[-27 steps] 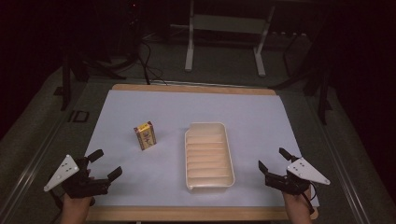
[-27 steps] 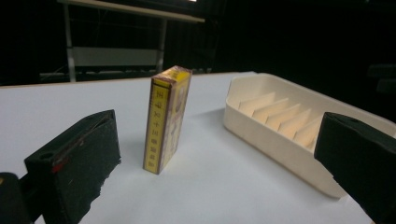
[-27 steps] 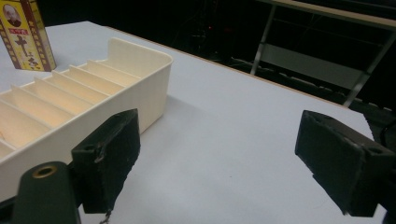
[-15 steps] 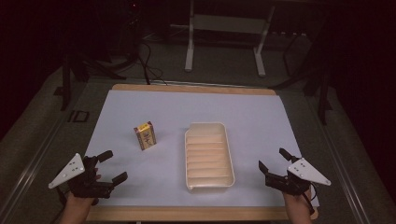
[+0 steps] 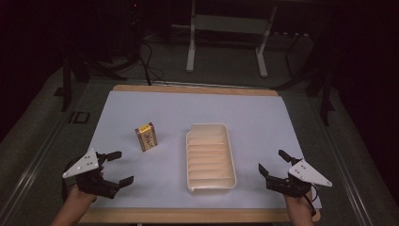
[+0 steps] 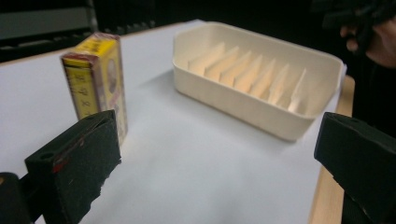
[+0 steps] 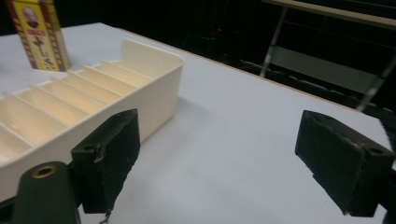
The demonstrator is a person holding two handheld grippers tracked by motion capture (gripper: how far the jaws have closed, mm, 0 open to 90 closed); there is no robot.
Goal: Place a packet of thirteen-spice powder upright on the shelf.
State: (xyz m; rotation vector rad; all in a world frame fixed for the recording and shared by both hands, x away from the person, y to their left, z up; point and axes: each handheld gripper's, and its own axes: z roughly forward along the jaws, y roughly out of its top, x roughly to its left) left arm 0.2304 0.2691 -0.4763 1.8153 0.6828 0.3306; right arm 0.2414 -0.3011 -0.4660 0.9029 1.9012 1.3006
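Standing upright on the white table sheet (image 5: 263,122), the yellow box (image 5: 146,137) sits left of centre in the high view, w/ the cream ribbed tray (image 5: 211,157) just to its right, the two apart. The tray lies lengthwise away from the person; cross ribs divide its inside into narrow slots.

Left gripper (image 5: 114,168): near the front left corner of the sheet, jaws spread wide, nothing betw. them. It is near the box but clear of it. Its grey three-cornered plate is on top; the hand enters from the bottom edge. In the left gripper view, the box (image 6: 98,81) rises just behind the left-hand jaw, the tray (image 6: 254,77) lies farther off to the right, and a wooden table edge (image 6: 334,140) shows beyond the sheet. The other hand appears at the top right corner of that view, dark and blurred.

Right gripper (image 5: 273,165): near the front right corner, to the right of the tray and not touching it, jaws likewise spread, empty. In the right gripper view, the tray (image 7: 98,102) fills the left side w/ the box (image 7: 39,32) standing behind it; bare sheet lies betw. the jaws.
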